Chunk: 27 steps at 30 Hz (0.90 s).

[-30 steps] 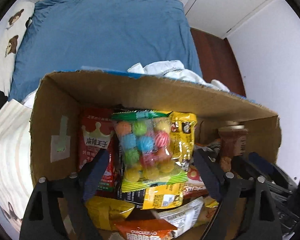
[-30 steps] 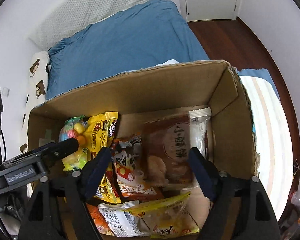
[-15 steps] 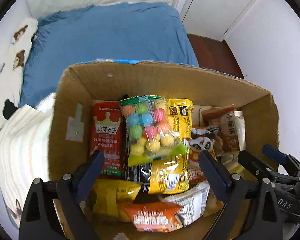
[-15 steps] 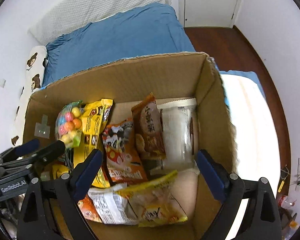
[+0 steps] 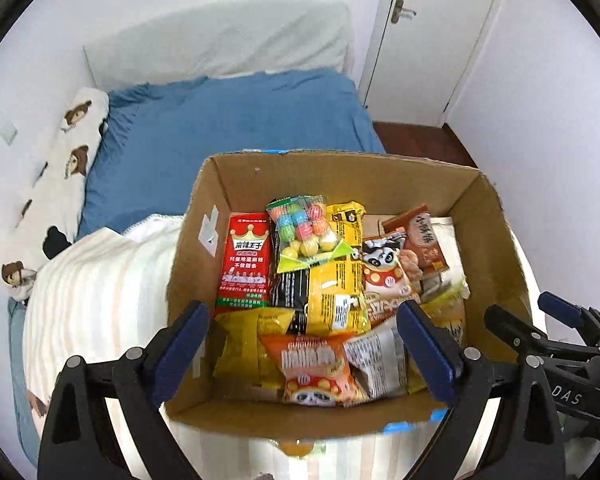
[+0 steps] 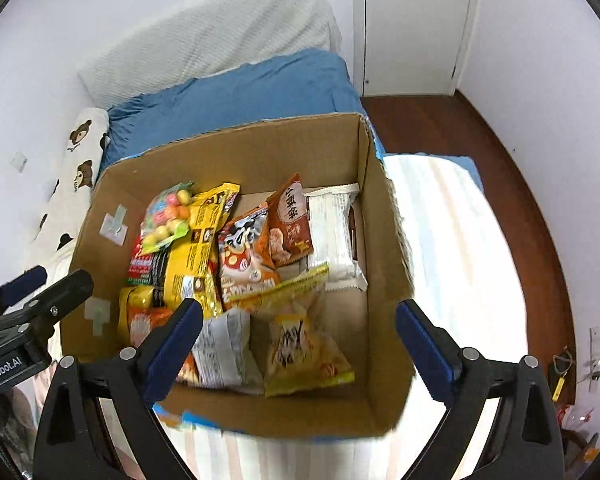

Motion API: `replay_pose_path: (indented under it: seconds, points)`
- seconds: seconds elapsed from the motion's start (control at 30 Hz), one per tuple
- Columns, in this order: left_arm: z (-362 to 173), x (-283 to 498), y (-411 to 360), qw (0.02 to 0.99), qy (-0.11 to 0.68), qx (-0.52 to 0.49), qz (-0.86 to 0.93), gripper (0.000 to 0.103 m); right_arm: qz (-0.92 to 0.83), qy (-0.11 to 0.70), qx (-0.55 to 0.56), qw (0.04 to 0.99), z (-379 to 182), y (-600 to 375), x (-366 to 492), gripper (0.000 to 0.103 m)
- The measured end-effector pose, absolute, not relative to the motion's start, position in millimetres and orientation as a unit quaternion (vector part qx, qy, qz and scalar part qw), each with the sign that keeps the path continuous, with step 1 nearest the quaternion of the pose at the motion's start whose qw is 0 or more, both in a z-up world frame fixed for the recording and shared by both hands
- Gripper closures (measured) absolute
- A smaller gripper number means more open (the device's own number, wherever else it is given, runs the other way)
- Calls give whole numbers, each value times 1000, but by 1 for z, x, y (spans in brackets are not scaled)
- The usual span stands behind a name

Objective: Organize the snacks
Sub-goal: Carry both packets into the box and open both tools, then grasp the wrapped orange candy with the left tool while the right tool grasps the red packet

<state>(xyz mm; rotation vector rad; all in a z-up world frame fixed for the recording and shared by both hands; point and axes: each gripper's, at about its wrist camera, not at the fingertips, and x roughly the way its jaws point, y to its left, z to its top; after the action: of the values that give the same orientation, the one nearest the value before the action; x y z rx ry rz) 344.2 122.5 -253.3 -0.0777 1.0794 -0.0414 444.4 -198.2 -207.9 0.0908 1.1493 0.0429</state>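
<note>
An open cardboard box sits on a striped blanket and holds several snack packets. In it lie a red crown packet, a bag of coloured candy balls, a yellow packet, a panda packet, a brown packet and a white packet. My left gripper is open and empty above the box's near side. My right gripper is open and empty above the box's near right part.
The box stands on a bed with a striped blanket and a blue sheet. A bear-print pillow lies at the left. A white door and wooden floor are at the right.
Both grippers have pulled up and back from inside the box, so the whole box and the room now show. The snacks have not moved.
</note>
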Motion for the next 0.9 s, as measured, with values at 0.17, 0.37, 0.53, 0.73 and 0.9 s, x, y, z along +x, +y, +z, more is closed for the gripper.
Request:
replay_pose_path:
  seconds: [0.17,0.37,0.53,0.73,0.9]
  points:
    - [-239,312,116,868,494,-29,-24,7,23,513,34,857,-183,-196,407,4]
    - [-222,279,109,881,472,-20,-28,7,24,491,38,870,-156,-197,371,4]
    - [-205,256,108,890,454,-23,-27,7,25,471,37,881,-132,-195,341,4]
    - [-191,229,109,897,441,-23,-27,7,30,454,39,890,-113,-196,313,4]
    - [-186,209,111,898,437,-29,-25,7,35,445,44,894,-102,-195,290,4]
